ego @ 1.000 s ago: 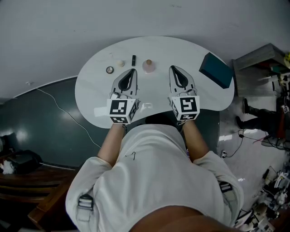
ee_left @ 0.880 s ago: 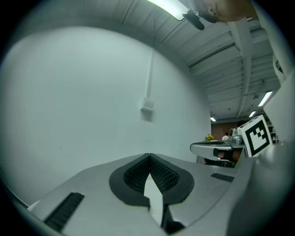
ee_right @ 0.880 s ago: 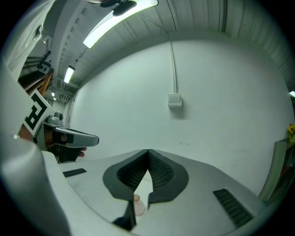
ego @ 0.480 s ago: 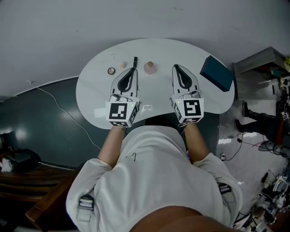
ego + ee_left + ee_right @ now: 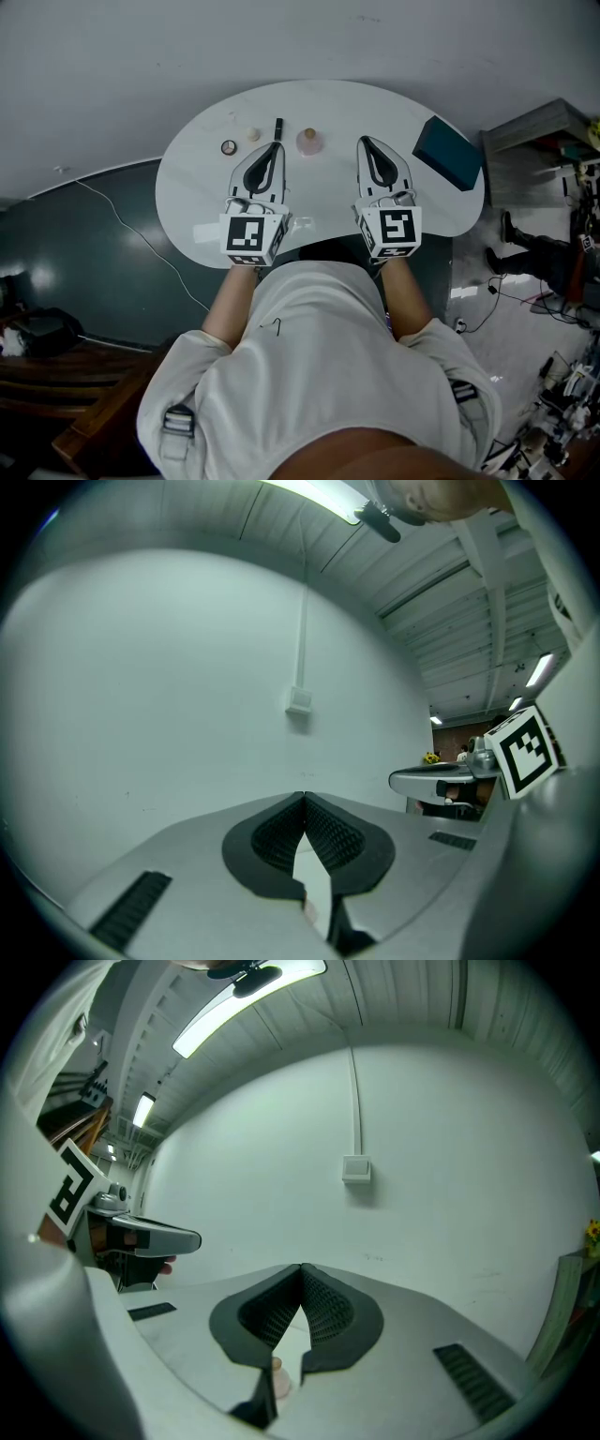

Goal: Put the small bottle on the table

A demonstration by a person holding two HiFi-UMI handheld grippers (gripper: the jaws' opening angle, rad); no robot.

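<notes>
Both closed claws flank the small bottle.

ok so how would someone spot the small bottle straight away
On the white rounded table, a short row of small things sits near the far edge. The small bottle stands at the row's right end. It alone is pale pink and squat with a narrower top; beside it are a thin black stick, a cream knob and a dark ring.

the right gripper has its jaws closed tip to tip. through the gap below the tips a small bottle shows. the left gripper is at the left, before a white wall.
</notes>
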